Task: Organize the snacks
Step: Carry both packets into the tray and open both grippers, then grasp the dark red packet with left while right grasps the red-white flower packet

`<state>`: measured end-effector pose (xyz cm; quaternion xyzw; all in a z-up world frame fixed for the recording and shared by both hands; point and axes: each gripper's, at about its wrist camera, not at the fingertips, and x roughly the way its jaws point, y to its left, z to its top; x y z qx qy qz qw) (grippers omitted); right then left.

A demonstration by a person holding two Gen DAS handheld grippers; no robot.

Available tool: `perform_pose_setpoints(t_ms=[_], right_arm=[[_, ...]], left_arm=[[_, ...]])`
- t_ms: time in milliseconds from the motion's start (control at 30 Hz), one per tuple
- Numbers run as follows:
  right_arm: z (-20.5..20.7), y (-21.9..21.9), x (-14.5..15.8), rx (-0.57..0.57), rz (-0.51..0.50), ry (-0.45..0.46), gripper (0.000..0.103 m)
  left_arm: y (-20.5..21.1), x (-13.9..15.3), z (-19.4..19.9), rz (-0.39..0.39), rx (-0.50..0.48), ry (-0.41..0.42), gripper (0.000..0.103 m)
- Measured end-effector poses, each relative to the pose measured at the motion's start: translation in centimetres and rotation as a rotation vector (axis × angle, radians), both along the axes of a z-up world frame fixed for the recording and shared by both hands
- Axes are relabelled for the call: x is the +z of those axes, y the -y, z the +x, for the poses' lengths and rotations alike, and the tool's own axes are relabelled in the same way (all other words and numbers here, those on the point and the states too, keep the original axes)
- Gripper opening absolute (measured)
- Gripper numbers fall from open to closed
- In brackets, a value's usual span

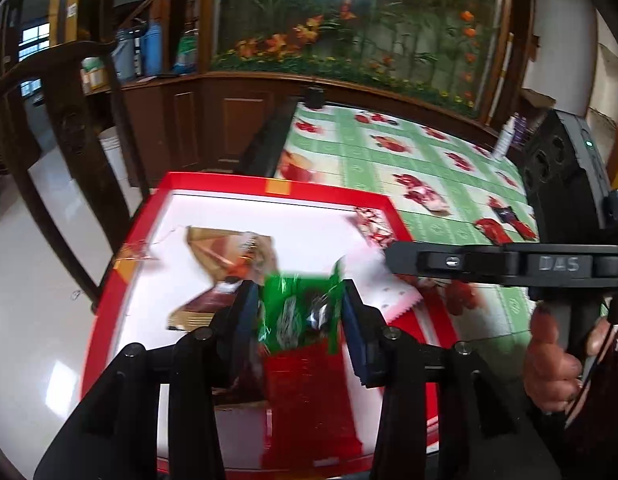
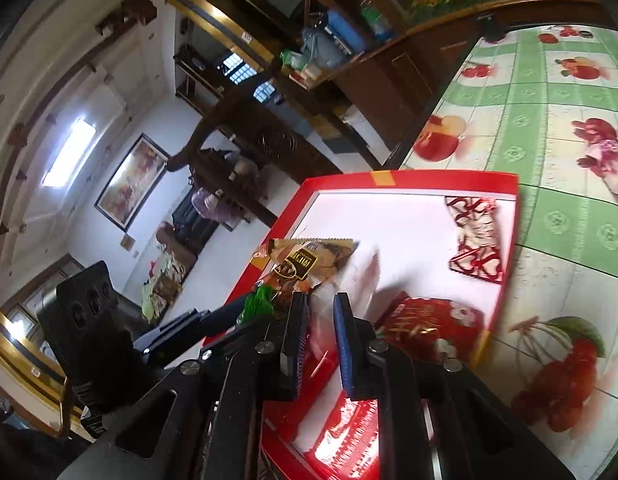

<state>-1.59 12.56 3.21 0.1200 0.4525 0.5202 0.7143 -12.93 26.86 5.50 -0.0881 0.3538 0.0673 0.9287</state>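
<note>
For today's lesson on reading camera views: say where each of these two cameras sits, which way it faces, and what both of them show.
Left wrist: sits on the left gripper, looking along its jaws down into the red tray; a green snack packet lies between them; the right gripper and the person's right hand show.
Right wrist: sits on the right gripper, tilted, facing the tray and room beyond; the left gripper shows.
Shared: tray, brown snack packet, fruit-print tablecloth.
</note>
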Motion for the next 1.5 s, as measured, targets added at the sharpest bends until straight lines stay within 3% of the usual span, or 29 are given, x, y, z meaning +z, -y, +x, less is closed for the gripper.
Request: perform_pose_setpoints(t_ms=[167, 333, 400, 500, 633, 833, 967, 1167, 1500], right_arm=[[1.1, 3.0, 0.5, -0.080, 0.002, 0.044, 0.046], [3.3, 9.6, 1.1, -0.223, -0.045, 0.096, 0.049], [4.5, 13.6, 1.3, -0.312, -0.071, 0.127, 0.055], [6.6, 20.6, 1.2, -0.484, -0.099, 0.156, 0.059], [9.3, 29.5, 0.6, -0.695, -0.112, 0.104, 0.061], [12.5, 36.9, -1.0, -0.835, -0.106, 0.010, 0.063], [13.6, 38.5, -1.3, -0.884, -0.113, 0.012, 0.061], [14.8, 37.4, -2.0, -0.853, -0.229, 0.031, 0.058], [14.8, 37.0, -2.4, -0.858, -0.258, 0.000, 0.060]], left_arm=[[0.5, 0.1, 0.3, -0.005, 0.004, -0.007, 0.053], [3.0, 0.7, 1.1, 0.010, -0.056, -0.024, 0.059], [4.5, 1.1, 1.7, 0.022, -0.085, -0.030, 0.075], [7.1, 1.9, 3.1, 0.037, -0.135, -0.035, 0.076], [11.6, 3.0, 6.0, 0.058, -0.212, -0.047, 0.075], [19.3, 2.7, 11.7, 0.073, -0.292, -0.095, 0.075], [22.5, 1.5, 15.5, 0.095, -0.260, -0.130, 0.075], [25.0, -0.5, 21.7, 0.104, -0.160, -0.181, 0.075], [28.3, -4.5, 25.1, 0.170, -0.159, -0.253, 0.075]])
